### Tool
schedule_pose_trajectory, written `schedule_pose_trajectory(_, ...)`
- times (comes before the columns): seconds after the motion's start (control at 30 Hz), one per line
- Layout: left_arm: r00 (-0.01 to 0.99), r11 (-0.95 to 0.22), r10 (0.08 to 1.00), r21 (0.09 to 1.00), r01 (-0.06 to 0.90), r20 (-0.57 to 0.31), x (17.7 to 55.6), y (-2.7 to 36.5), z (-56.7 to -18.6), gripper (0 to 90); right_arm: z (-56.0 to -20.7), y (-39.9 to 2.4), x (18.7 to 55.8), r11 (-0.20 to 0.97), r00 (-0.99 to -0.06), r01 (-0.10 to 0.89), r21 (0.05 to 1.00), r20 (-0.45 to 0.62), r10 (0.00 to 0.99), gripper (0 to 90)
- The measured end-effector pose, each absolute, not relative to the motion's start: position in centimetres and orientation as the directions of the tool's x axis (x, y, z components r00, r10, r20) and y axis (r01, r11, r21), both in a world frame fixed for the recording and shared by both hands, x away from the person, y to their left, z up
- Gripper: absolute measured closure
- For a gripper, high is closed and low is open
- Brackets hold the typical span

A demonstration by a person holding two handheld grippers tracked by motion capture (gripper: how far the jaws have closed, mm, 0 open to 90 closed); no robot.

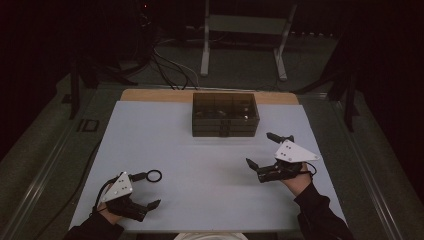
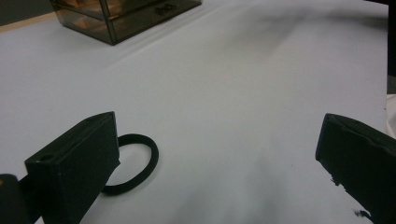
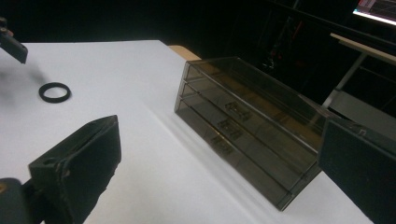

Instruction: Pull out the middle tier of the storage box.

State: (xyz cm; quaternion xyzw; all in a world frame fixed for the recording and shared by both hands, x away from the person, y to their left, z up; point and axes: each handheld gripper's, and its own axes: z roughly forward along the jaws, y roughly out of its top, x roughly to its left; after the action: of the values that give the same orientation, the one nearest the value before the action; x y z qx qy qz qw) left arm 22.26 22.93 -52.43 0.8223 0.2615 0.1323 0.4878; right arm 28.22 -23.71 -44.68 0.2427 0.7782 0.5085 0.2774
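A black ring (image 1: 154, 175) lies flat on the white table (image 1: 200, 165) near the front left. My left gripper (image 1: 147, 190) stands open just in front of it, with one jaw tip beside the ring. In the left gripper view the ring (image 2: 140, 161) is partly hidden behind the left jaw and nothing sits between the open jaws (image 2: 217, 123). My right gripper (image 1: 260, 149) is open at the right, a short way in front of a smoky clear drawer box (image 1: 225, 114). From the right gripper view the drawer box (image 3: 247, 126) shows three shut drawers.
The ring (image 3: 54, 92) and a jaw of the left gripper (image 3: 11, 44) appear far off in the right gripper view. A corner of the drawer box (image 2: 121, 16) is at the top of the left gripper view. Cables and a metal stand (image 1: 245, 40) lie on the floor beyond the table.
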Motion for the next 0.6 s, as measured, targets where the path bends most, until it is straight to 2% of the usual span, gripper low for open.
schedule_pose_trajectory(0.6, 0.827, -0.385, 0.561, 0.872, 0.301, -0.038, 22.3, 22.9, -52.5, 1.1, -45.2, -22.5, 30.7, 0.422, -0.704, 0.062, 0.904, -0.26, 0.661, 0.0)
